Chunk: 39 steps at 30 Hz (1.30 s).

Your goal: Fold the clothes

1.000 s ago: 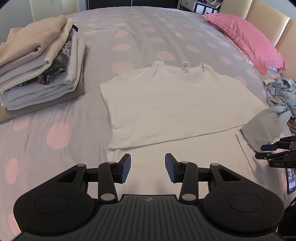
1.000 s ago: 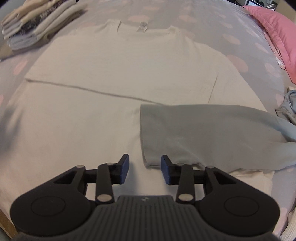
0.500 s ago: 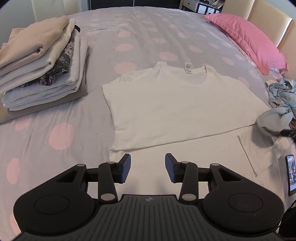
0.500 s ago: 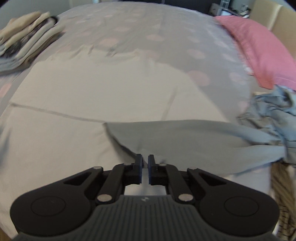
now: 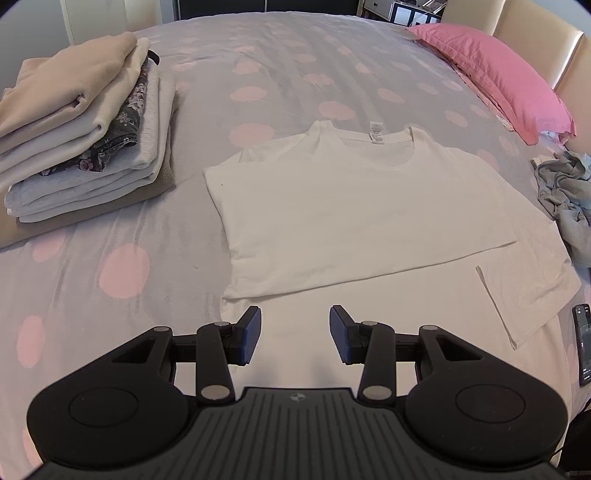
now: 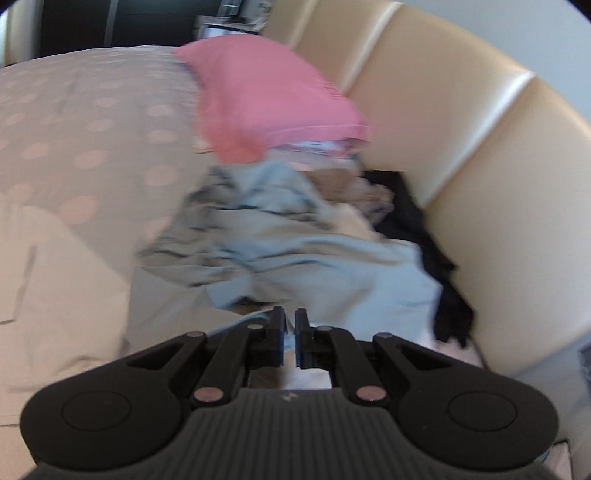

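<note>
A white T-shirt (image 5: 354, 206) lies flat on the bed (image 5: 110, 206), which has a grey cover with pink dots. The shirt's neck, with its label showing, points away from the camera, its left side is already folded in to a straight edge, and one sleeve (image 5: 532, 288) lies spread toward the right. The left gripper (image 5: 294, 329) hangs low over the near hem of the shirt with its blue-padded fingers spread wide, holding nothing. To the left of the shirt, well apart from it, sits a stack of folded clothes (image 5: 81, 136) (beige on top, a dark flowered piece in the middle, pale grey below). A pink pillow (image 5: 495, 77) lies at the far right by the cream headboard (image 5: 535, 33), and a crumpled blue-grey garment (image 5: 565, 195) sits just beyond the shirt's right side. A phone (image 5: 583, 343) lies at the bed's right edge. The right wrist view is blurred: the right gripper (image 6: 290, 334) points at a heap of loose clothes (image 6: 280, 236) below the pillow (image 6: 266, 99) and against the headboard (image 6: 480, 166). Its fingers are nearly pressed together with a thin gap between them, and pale cloth seems to sit in that gap, though the blur makes it hard to say whether anything is pinched.
</note>
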Available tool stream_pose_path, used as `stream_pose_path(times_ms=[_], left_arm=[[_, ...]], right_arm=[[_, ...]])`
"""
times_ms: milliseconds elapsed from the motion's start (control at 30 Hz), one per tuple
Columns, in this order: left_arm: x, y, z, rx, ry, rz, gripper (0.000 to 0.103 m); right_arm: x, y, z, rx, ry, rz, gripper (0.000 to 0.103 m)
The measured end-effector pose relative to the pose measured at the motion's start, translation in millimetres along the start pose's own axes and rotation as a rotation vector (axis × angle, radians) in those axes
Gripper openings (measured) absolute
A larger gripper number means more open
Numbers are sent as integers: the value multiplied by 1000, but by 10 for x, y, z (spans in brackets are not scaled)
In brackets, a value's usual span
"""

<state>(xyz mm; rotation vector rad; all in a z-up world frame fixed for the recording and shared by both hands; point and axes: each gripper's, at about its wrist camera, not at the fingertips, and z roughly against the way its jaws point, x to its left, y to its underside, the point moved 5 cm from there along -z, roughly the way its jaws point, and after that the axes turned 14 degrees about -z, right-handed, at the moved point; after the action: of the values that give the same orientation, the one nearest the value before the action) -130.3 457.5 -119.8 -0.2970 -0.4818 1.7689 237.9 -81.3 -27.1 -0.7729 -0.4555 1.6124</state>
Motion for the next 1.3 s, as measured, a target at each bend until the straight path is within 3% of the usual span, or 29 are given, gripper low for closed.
stream_pose_path(times_ms=[133, 167, 267, 500, 700, 900, 967, 1067, 1200, 1300], left_arm=[[-16, 16, -13, 7, -4, -2, 39], [-21, 21, -24, 10, -4, -3, 39], [-50, 33, -63, 19, 2, -5, 39], [-313, -2, -147, -5, 95, -2, 39], [-747, -142, -211, -57, 172, -32, 39], [-1315, -308, -585, -25, 268, -43, 42], [-1472, -349, -743, -12, 291, -39, 42], [-1640, -398, -980, 12, 322, -17, 42], [-1776, -462, -1235, 31, 347, 3, 42], [-1825, -513, -1362, 29, 367, 18, 42]], right_arm=[[-638, -51, -42, -34, 183, -53, 5], [-759, -31, -62, -32, 212, -67, 0], [-987, 54, -114, -21, 249, -106, 4], [-572, 299, -160, 35, 3, -192, 6], [336, 418, -113, 63, -286, -191, 6], [1156, 665, -150, 140, -513, -188, 17], [1370, 768, -174, 181, -562, -173, 25], [1587, 864, -169, 226, -612, -115, 25], [1721, 927, -159, 192, -580, 13, 32], [1750, 956, -191, 233, -604, 1, 32]])
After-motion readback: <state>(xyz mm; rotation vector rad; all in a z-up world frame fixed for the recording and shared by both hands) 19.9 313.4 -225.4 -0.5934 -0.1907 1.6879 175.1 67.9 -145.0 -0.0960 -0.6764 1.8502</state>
